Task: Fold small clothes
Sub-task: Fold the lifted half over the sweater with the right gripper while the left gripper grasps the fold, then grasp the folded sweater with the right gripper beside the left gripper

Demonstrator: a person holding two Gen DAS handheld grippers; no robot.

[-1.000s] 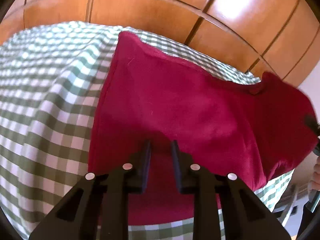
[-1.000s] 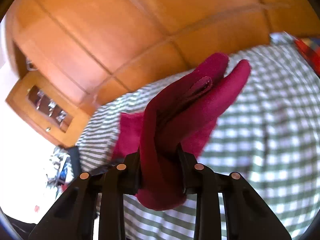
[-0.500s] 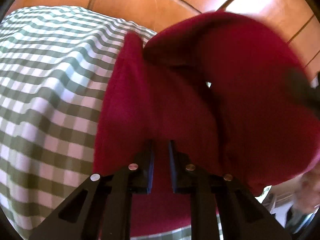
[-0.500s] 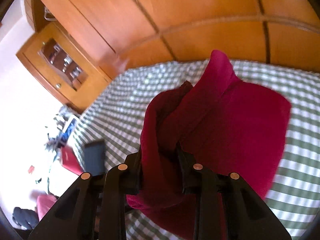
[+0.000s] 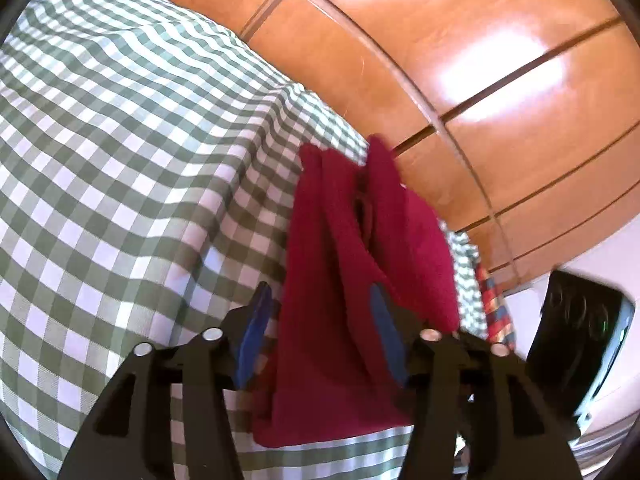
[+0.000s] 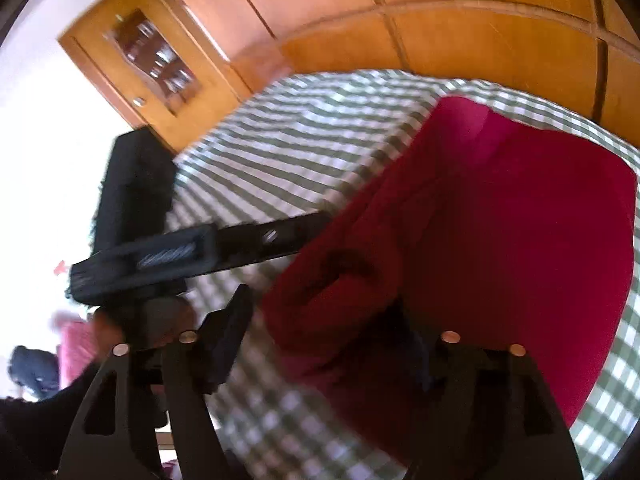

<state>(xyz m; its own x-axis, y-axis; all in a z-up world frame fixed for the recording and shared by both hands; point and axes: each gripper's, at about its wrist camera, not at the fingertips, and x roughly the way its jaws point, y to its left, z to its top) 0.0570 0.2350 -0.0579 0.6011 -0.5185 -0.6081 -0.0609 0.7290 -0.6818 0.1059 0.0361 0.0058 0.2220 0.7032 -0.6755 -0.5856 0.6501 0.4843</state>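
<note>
A dark red garment [image 5: 352,264] lies folded over on the green checked tablecloth [image 5: 120,152]. My left gripper [image 5: 320,320] is open, its blue-padded fingers [image 5: 256,328] spread either side of the garment's near end. In the right wrist view the same garment [image 6: 500,240] lies doubled on the cloth [image 6: 304,152]. My right gripper [image 6: 328,332] is open, with the garment's rolled edge between its fingers and its right finger partly hidden by the fabric. The left gripper [image 6: 208,252] shows there as a black bar reaching to the garment's left edge.
Wooden panelled doors [image 5: 460,60] stand behind the table. A wooden glass-front cabinet [image 6: 148,64] is at the left. A plaid cloth [image 5: 496,304] sits beyond the garment's right side. The other gripper's black body [image 5: 576,340] is at the right edge.
Both grippers have opened and let go of the garment. The right gripper carried its end over to the left, and the garment now lies folded in half on the cloth.
</note>
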